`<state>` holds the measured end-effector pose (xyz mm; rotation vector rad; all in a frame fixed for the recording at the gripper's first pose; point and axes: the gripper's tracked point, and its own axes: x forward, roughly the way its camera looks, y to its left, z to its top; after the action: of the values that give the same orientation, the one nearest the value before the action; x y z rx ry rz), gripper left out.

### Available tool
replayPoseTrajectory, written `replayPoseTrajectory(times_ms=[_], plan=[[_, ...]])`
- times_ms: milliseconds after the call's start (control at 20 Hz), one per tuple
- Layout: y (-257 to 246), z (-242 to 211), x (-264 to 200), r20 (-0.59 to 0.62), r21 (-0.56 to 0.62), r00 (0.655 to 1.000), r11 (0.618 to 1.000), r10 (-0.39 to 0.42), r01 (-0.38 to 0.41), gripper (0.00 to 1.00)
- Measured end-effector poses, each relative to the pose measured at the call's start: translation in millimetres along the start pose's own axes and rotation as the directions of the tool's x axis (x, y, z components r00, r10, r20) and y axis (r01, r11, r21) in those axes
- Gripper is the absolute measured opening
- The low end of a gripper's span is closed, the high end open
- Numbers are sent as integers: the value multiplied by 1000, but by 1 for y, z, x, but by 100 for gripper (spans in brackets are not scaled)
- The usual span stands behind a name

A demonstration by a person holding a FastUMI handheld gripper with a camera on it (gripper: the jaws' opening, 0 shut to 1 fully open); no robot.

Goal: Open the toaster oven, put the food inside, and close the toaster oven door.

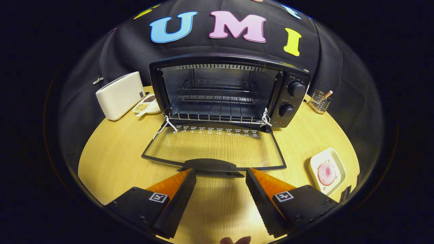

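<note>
The black toaster oven [234, 91] stands at the back of the round wooden table with its glass door [213, 145] folded fully down flat. A wire rack [217, 96] shows inside the bare cavity. The door's black handle [212, 166] lies just ahead of my fingertips. My gripper [220, 174] is open, its orange-and-black fingers [181, 193] spread wide on either side of the handle, holding nothing. The food, a pink round slice [326, 173], rests on a small cream square plate [335, 161] to the right of the door, beside my right finger.
A white toaster [120, 95] sits left of the oven, with a small white dish of grains [145, 105] beside it. A wire holder [319, 101] stands right of the oven. Bare wooden table [112, 159] stretches left of the door. A person's fingertips [235, 240] show beneath the gripper.
</note>
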<state>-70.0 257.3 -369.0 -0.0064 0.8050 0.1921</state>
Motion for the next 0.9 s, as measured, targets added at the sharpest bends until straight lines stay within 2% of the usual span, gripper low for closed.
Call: replayPoseTrajectory(times_ms=[200,400,650,900], plan=[[-23,24,-26,30,3,997,998,68,-68,99],[-74,45,-57,27,-12,993,993,115,-114,99],[-163,40,-68,-92,-17,987,991,131,-133,99],[-257,18,-55,-211,13,969,991,130,-130,98]])
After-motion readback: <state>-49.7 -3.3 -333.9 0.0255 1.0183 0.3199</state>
